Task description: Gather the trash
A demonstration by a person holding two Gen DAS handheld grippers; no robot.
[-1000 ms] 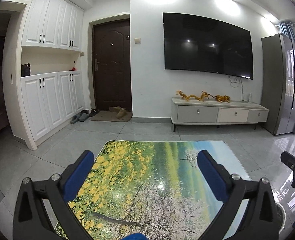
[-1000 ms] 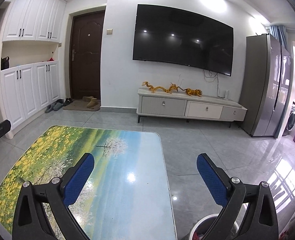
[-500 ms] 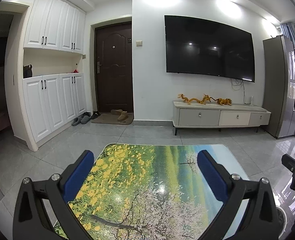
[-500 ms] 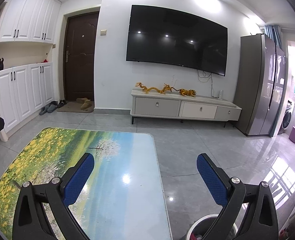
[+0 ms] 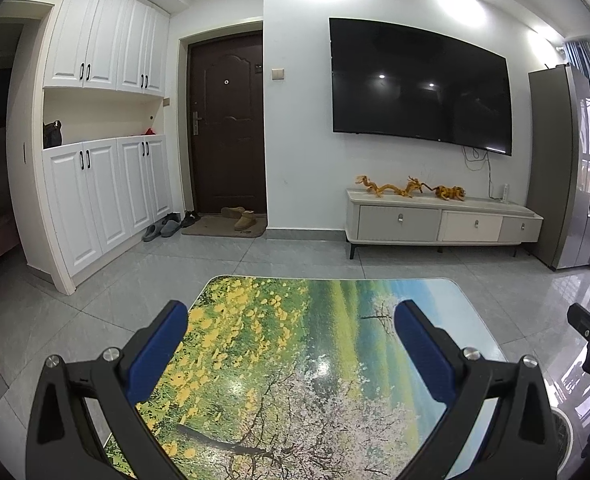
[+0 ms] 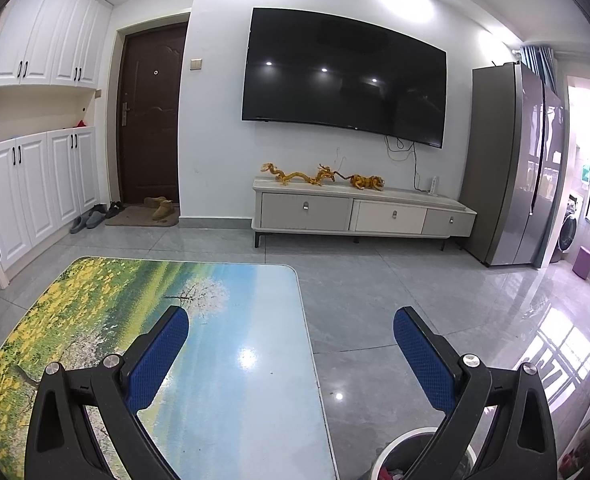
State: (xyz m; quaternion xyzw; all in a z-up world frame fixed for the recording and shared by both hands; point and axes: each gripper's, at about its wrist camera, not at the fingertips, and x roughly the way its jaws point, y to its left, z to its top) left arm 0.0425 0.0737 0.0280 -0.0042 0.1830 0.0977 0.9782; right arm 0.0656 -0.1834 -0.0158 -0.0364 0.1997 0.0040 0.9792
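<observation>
The left gripper is held above the bench, its blue fingers spread wide with nothing between them. The right gripper is held over the bench's right edge and the floor, fingers likewise wide and empty. A bin holding scraps is seen on the floor beside the bench, under the right finger.
</observation>
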